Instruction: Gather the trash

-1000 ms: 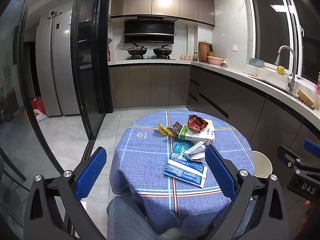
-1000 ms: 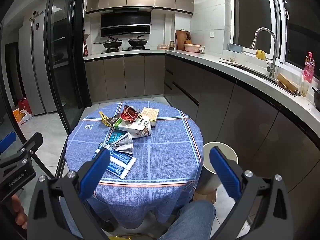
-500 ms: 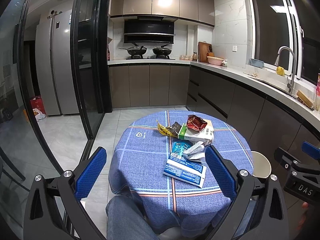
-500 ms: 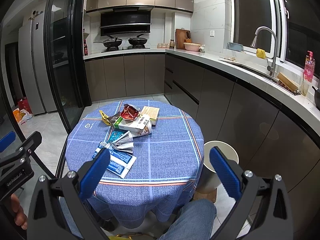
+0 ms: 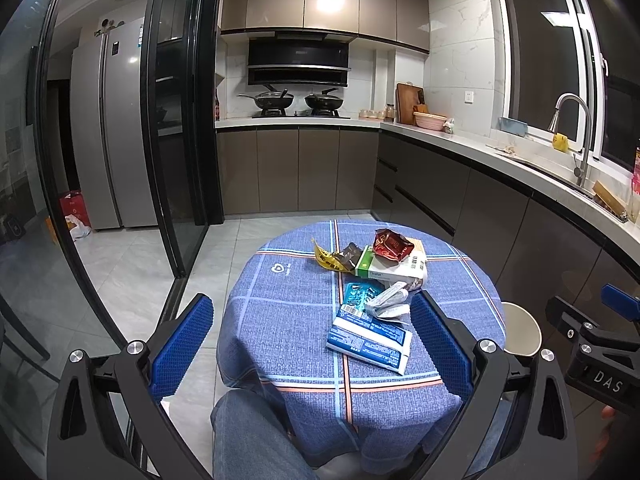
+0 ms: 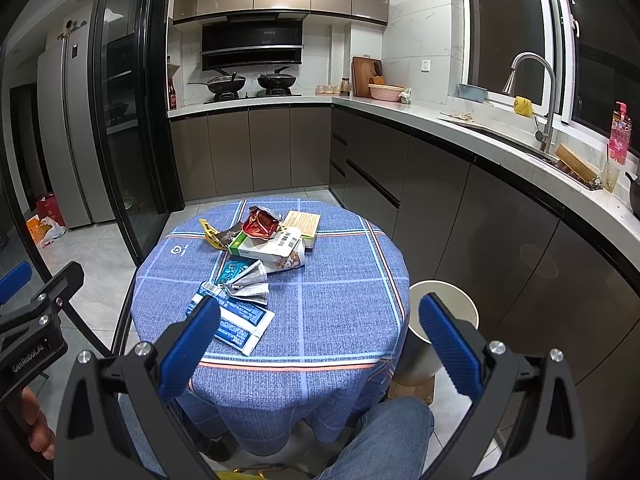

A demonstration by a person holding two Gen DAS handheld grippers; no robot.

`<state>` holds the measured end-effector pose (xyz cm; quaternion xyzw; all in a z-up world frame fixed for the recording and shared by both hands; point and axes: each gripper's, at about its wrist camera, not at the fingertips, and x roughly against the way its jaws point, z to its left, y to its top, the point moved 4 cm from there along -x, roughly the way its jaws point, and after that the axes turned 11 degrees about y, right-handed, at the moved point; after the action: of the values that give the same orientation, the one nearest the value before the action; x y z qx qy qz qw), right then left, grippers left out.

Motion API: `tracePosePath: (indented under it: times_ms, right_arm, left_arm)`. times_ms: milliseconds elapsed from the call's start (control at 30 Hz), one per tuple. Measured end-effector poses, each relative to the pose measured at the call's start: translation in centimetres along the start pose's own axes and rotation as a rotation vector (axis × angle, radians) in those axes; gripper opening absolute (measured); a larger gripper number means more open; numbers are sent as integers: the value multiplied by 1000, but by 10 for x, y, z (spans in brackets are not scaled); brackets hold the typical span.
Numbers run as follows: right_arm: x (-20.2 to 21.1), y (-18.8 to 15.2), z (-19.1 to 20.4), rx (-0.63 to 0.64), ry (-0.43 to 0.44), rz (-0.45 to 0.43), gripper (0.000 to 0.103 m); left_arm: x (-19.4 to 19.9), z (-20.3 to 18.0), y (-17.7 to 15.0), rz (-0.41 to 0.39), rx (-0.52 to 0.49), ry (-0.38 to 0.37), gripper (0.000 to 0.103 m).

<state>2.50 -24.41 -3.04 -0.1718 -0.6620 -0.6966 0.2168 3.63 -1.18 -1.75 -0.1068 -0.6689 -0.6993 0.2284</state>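
Observation:
A round table with a blue checked cloth (image 5: 280, 312) (image 6: 340, 280) holds a pile of trash: a blue-and-white packet (image 5: 370, 340) (image 6: 240, 322), a silver wrapper (image 5: 388, 300) (image 6: 248, 282), a teal wrapper (image 5: 358, 292), a white-and-green box (image 5: 392, 268) (image 6: 268, 246), a red wrapper (image 5: 392, 244) (image 6: 260, 222) and a yellow wrapper (image 5: 326, 256) (image 6: 210, 232). A white bin (image 5: 520, 328) (image 6: 444, 312) stands right of the table. My left gripper (image 5: 308, 344) and right gripper (image 6: 320, 340) are open, empty, held near the table's front edge.
Kitchen cabinets and a counter with a sink and tap (image 6: 536, 80) run along the right and back. A black-framed glass door (image 5: 176, 120) stands at the left. The person's jeans-clad knee (image 5: 248, 432) (image 6: 384, 432) is under the table's front.
Both grippers have drifted very slightly; the view barely shifts. The trash has not moved and both grippers stay open.

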Motion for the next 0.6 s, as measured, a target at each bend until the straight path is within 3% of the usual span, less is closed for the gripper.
tracePosePath:
  times_ms: [600]
  right_arm:
    - [-3, -5, 4, -1, 2, 8, 100]
  left_arm:
    - [-4, 5, -3, 8, 14, -6, 95]
